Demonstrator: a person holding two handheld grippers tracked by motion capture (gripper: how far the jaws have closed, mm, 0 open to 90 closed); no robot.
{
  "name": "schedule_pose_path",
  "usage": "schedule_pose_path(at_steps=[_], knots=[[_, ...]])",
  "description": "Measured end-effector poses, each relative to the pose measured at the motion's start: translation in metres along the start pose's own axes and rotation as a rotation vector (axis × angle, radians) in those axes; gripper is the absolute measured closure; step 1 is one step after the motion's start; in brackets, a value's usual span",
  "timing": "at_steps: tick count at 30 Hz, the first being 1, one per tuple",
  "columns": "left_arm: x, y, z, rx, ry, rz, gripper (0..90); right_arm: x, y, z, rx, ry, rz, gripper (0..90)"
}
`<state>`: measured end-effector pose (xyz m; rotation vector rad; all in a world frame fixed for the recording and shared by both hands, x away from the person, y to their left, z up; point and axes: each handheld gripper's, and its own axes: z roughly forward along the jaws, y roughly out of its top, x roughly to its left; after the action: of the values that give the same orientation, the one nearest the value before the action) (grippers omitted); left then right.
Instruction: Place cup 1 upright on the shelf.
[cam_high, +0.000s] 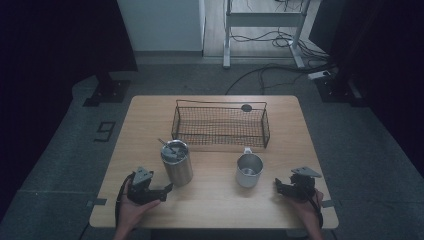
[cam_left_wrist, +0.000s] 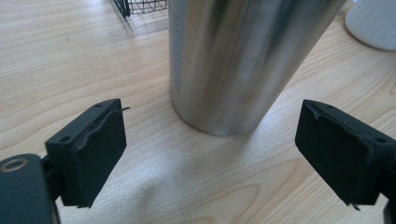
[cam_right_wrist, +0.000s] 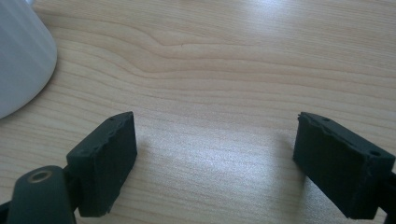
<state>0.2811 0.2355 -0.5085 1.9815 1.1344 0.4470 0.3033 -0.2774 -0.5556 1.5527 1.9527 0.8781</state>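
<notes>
Early stage, by my reading: nothing is lifted, nothing is in the wire basket (cam_high: 220, 125), and both containers stand on the table (cam_high: 150, 120).

Left gripper (cam_high: 167, 190) sits low at the near left, pointing at the tall steel tumbler (cam_high: 177, 163). In the left gripper view its jaws stand wide apart with the tumbler (cam_left_wrist: 233, 60) just ahead of them, not between the pads and not touched. A utensil handle seems to poke from the tumbler's mouth; too small to name.

Right gripper (cam_high: 278, 186) rests near the right front edge, aimed toward the steel mug (cam_high: 249, 170). Jaws wide, bare wood between them; the mug's pale side (cam_right_wrist: 21, 56) shows at the left of the right gripper view, apart from the pads.

Left to do, I judge: close on a container and move it, likely toward the basket.

Count: one basket, one tumbler, one mug, two grippers, one table.
</notes>
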Motion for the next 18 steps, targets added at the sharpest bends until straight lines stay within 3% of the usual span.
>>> schedule_pose_path(at_steps=[10, 18], knots=[[-0.004, 0.007, -0.002, -0.03, -0.038, -0.027, 2.9, 0.0, 0.001, 0.0, 0.002, 0.002, -0.002, 12.8], [-0.012, 0.018, -0.004, -0.059, -0.054, -0.013, 0.8, 0.0, 0.0, 0.0, 0.002, 0.003, -0.002, 12.8]])
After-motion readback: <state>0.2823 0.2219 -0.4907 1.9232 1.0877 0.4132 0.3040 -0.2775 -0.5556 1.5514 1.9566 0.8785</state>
